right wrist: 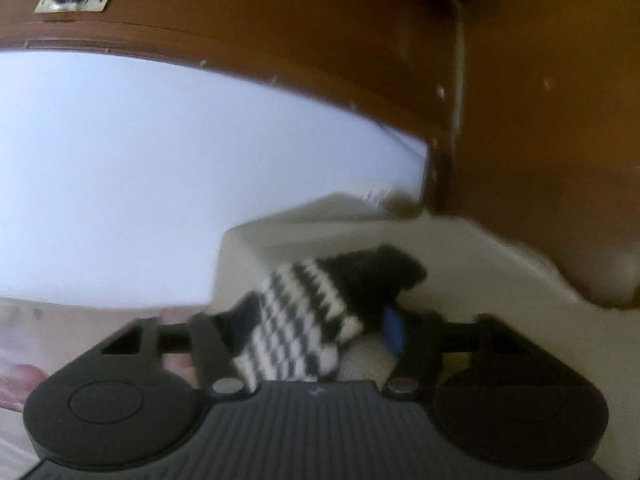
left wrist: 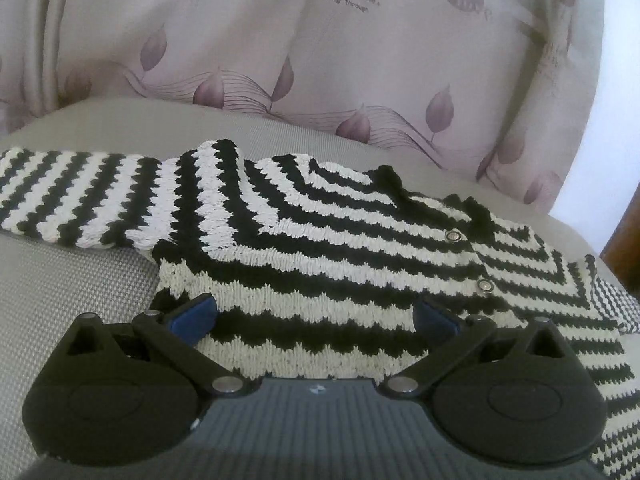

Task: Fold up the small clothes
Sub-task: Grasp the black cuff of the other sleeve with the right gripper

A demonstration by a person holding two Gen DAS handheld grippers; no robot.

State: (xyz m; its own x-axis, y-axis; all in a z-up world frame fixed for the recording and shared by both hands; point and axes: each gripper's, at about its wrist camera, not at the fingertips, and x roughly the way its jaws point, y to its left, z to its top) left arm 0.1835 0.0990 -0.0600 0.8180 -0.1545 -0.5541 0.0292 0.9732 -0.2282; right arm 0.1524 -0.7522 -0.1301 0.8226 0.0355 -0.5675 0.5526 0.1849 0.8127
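Note:
A small black-and-white striped knit cardigan [left wrist: 320, 248] with two metal snap buttons lies flat on a grey cushion [left wrist: 60, 288]. One sleeve [left wrist: 72, 196] stretches out to the left. My left gripper [left wrist: 314, 314] is open, its blue-padded fingers [left wrist: 196, 314] resting on the cardigan's lower body, holding nothing. In the right wrist view, my right gripper [right wrist: 316, 328] has its jaws set around the other striped sleeve with its black cuff [right wrist: 312, 312], lifted off the surface. The view is blurred and I cannot tell whether the jaws pinch it.
A pink curtain with purple leaf prints [left wrist: 320, 60] hangs behind the cushion. A brown wooden door [right wrist: 520, 100] with a metal latch [right wrist: 72, 0], a white wall [right wrist: 160, 160] and a cream cushion edge [right wrist: 480, 248] lie ahead of the right gripper.

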